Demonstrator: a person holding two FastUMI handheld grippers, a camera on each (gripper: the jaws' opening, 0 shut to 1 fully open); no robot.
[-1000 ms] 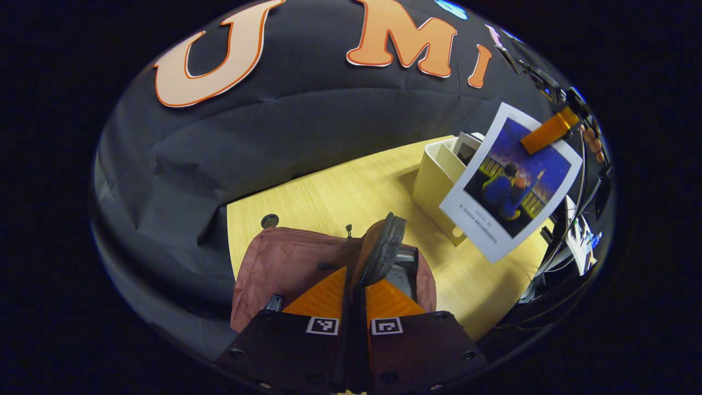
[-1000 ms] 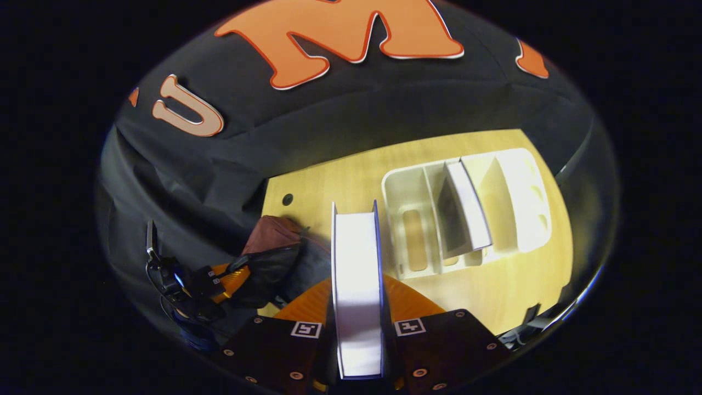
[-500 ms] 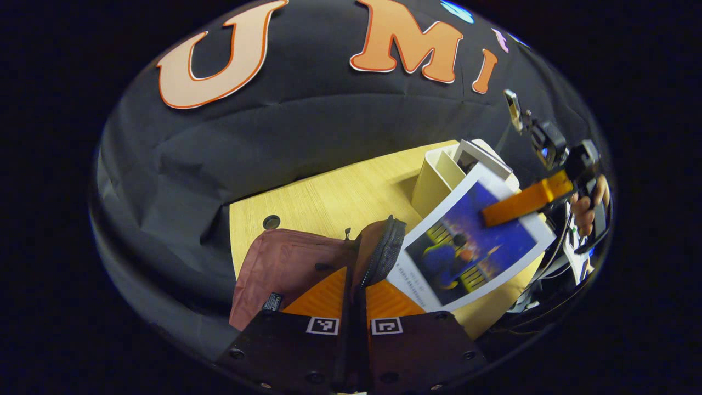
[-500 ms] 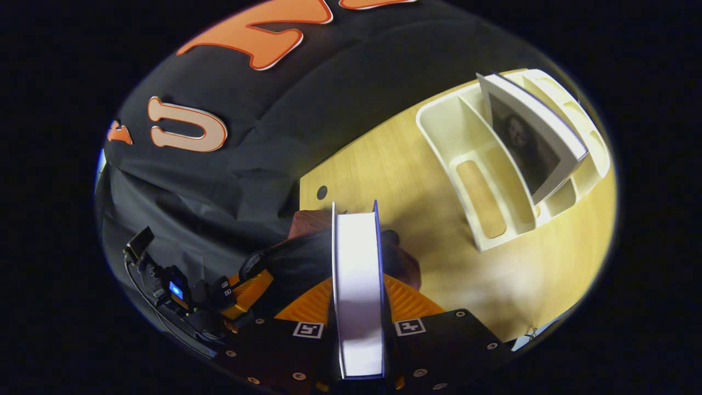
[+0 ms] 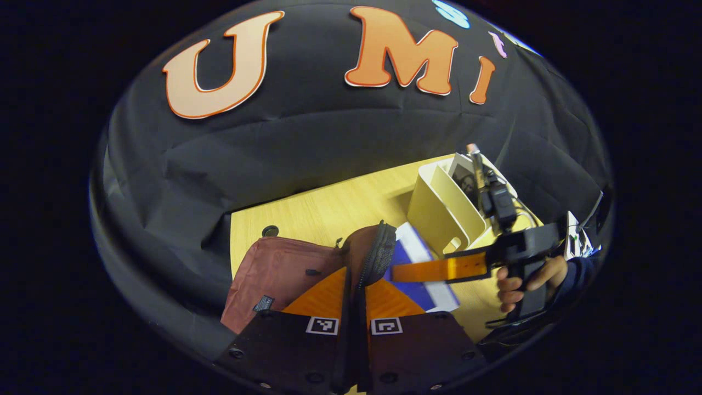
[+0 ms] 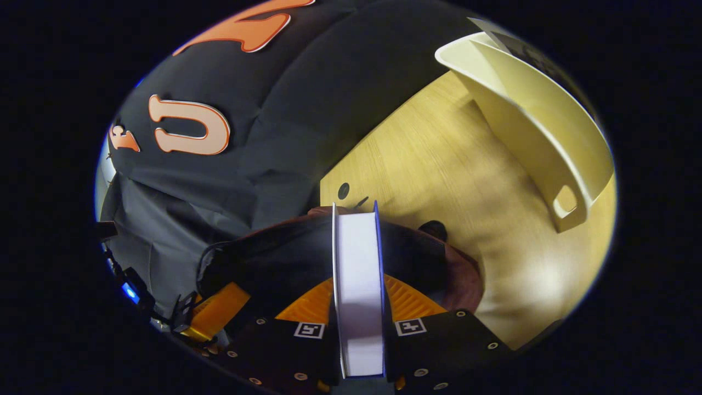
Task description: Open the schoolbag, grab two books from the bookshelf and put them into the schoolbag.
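Tight at the bag mouth, open worktop beyond

The left claw (image 5: 354, 285) pinches the schoolbag (image 5: 279, 271) flap upright, crowding the opening's near side, and the book (image 6: 357, 285) in the right claw (image 6: 359, 307) fills the gap above the dark mouth. The bookshelf (image 6: 540, 126) walls off the right; bare worktop (image 6: 439, 170) lies between it and the bag.

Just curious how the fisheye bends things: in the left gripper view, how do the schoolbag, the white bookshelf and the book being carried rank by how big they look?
1. schoolbag, nearest the camera, which inflates it.
2. bookshelf.
3. book, mostly hidden behind the bag's flap and the right gripper, so its rank is unsure.
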